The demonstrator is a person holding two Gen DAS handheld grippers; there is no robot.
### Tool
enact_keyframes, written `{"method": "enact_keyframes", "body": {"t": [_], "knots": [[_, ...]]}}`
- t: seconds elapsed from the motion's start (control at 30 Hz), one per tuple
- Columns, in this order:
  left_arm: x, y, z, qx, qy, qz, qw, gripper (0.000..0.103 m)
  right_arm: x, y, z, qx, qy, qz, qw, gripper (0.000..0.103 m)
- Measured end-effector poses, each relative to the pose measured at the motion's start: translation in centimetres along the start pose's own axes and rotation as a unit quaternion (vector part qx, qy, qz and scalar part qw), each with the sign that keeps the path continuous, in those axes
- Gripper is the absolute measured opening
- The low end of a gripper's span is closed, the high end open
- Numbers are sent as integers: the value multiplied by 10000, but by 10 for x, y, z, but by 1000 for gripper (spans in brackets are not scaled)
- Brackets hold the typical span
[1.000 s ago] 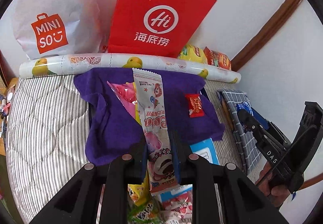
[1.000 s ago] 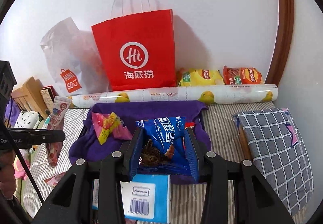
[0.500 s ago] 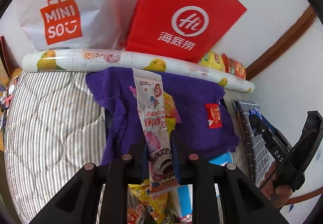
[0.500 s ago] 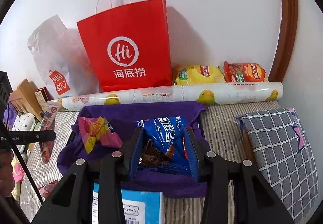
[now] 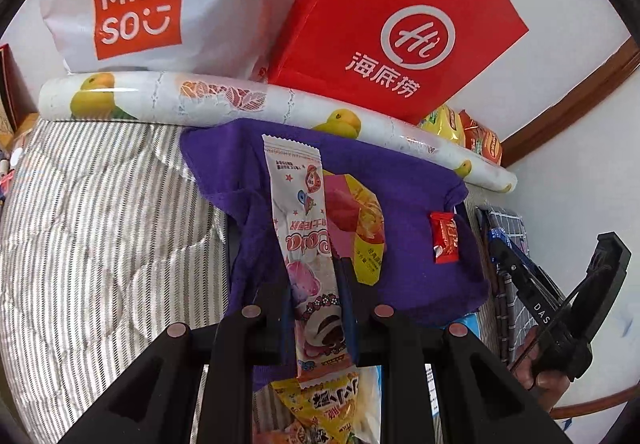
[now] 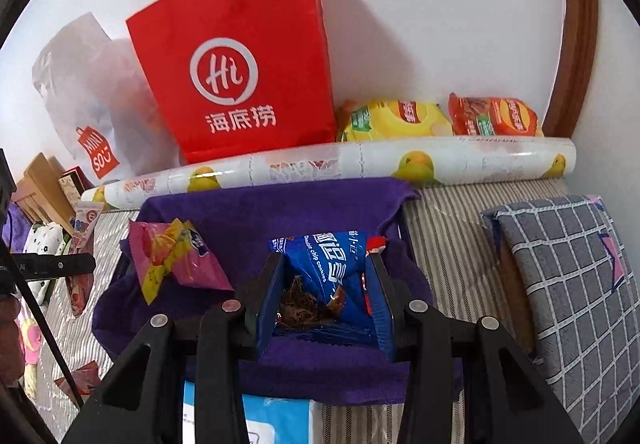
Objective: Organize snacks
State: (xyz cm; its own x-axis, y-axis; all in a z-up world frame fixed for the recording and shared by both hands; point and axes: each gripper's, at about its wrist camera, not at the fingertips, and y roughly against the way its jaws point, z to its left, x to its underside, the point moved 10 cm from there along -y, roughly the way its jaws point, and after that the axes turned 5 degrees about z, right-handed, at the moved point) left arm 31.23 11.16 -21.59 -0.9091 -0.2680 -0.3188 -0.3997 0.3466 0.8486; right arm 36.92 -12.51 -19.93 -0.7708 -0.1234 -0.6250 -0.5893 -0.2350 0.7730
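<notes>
Both my grippers loaded, each clamped on one snack pack above the purple cloth.

My left gripper (image 5: 316, 292) pinches a long, glossy white-and-pink cartoon-print wrapper (image 5: 304, 244), flat with crimped ends, running forward past the tips; the print is too small to read. My right gripper (image 6: 326, 292) squeezes a crinkly blue foil packet (image 6: 326, 264) marked "chocolate chip cookies". Ahead of both lies a fuzzy purple cloth (image 6: 280, 204) on striped quilted bedding (image 5: 100, 224), carrying a pink-and-yellow plastic pouch (image 6: 176, 260) to the left of my right tips and a small red candy wrapper (image 5: 444, 238). Beyond: a fruit-print roll (image 6: 400, 164), a red paper bag (image 6: 240, 56) marked "Hi", and a white "MINISO" plastic bag (image 5: 160, 4).
</notes>
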Motion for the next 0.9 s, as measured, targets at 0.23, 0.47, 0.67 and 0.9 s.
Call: {"method": "enact_keyframes", "body": {"t": [0.23,0.47,0.67,0.9], "knots": [[-1,-21,5,40,108,178,9998,20,14,-24,-7,29,-8,281,9996,41],[1,-39,7,-11,144,330,9994,20,23,-39,-12,76,-28,440,9990,41],[3,-51,9,-47,162,442,9989,20,27,-45,-12,129,41,510,9986,41],[5,-60,9,-34,182,525,9984,20,29,-47,-13,158,65,569,9982,41]]}}
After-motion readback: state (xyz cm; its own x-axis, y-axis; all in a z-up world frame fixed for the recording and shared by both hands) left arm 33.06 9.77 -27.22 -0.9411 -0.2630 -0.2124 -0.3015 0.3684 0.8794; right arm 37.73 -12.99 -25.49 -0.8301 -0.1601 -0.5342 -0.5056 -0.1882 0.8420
